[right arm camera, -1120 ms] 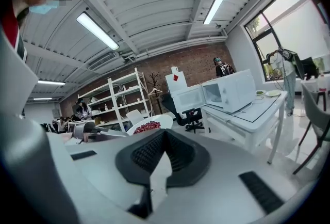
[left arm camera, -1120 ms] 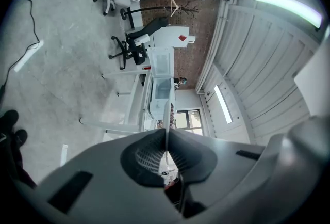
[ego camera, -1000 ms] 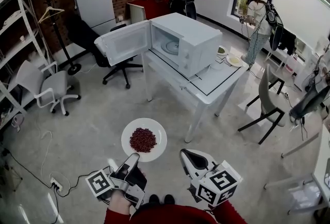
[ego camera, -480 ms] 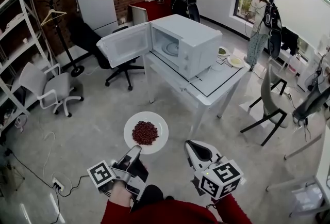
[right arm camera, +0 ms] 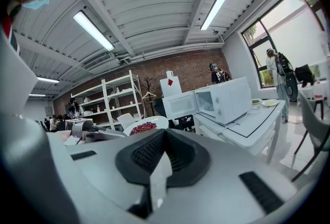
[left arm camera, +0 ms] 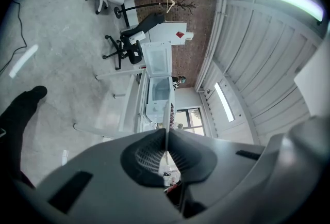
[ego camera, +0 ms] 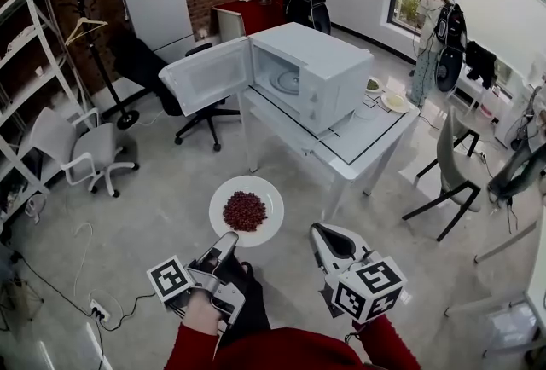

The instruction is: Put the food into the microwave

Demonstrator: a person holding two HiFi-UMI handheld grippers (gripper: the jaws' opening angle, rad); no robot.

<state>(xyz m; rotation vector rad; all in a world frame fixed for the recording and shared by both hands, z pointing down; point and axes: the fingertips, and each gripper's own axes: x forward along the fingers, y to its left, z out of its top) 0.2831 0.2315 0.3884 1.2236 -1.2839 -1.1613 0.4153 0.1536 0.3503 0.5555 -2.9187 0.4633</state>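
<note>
A white plate [ego camera: 224, 202] with a heap of red food [ego camera: 245, 211] hangs level above the floor, short of the white table [ego camera: 363, 142]. My left gripper [ego camera: 229, 239] is shut on the plate's near rim; in the left gripper view the plate [left arm camera: 167, 117] shows edge-on between the closed pads of that gripper [left arm camera: 166, 138]. My right gripper [ego camera: 322, 232] floats to the plate's right with its jaws together and nothing in them. On the table stands the white microwave [ego camera: 311, 70], its door [ego camera: 207, 72] swung open to the left and the turntable showing. From the right gripper [right arm camera: 164, 135] both the plate [right arm camera: 147, 126] and the microwave [right arm camera: 227, 99] are visible.
Two small dishes [ego camera: 392, 101] sit on the table behind the microwave. A black office chair [ego camera: 149, 70] stands left of the open door, a white chair [ego camera: 81, 142] farther left. A grey chair [ego camera: 452, 164] is right of the table. Two people stand at the back. Cables [ego camera: 94, 304] lie on the floor.
Both grippers and the plate have moved forward, closer to the table and microwave. The left grip on the plate has not changed.
</note>
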